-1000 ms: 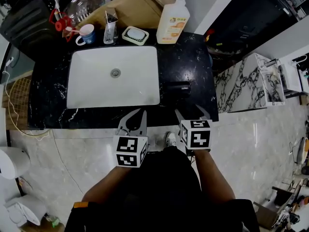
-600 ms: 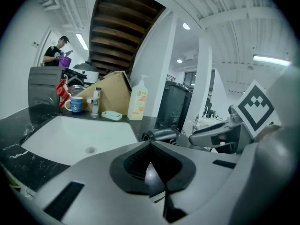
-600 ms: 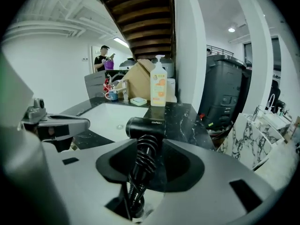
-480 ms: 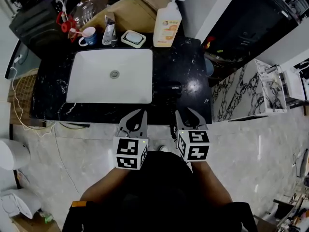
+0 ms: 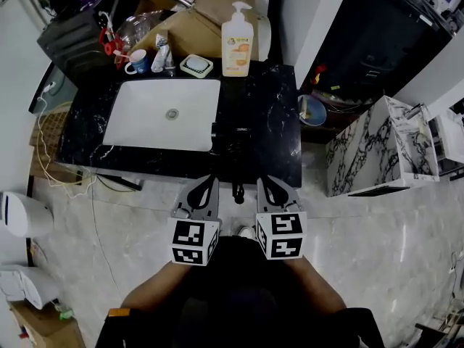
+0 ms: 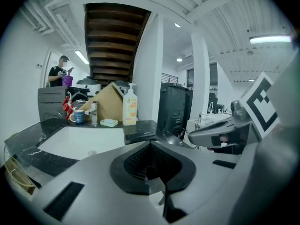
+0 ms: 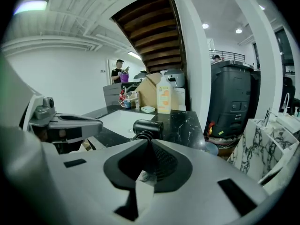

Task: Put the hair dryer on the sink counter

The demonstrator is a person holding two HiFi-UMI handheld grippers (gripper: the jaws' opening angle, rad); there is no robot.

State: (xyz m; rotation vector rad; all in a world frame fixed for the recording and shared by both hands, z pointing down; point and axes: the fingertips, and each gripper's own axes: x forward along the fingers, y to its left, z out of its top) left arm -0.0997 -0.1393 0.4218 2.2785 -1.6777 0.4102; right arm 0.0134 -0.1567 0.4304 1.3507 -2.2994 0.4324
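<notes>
The hair dryer (image 5: pixel 233 131) lies on the black desk (image 5: pixel 272 122), just right of the sink basin (image 5: pixel 161 113) and near the front edge, with its ribbed end towards me. My right tool (image 5: pixel 265 183) hangs just off that front edge. Its jaws are closing, nearly together, with nothing between them. My left tool (image 5: pixel 209 180) is beside it, clenched and empty. A soap bottle (image 5: pixel 237 40) stands at the back edge.
</notes>
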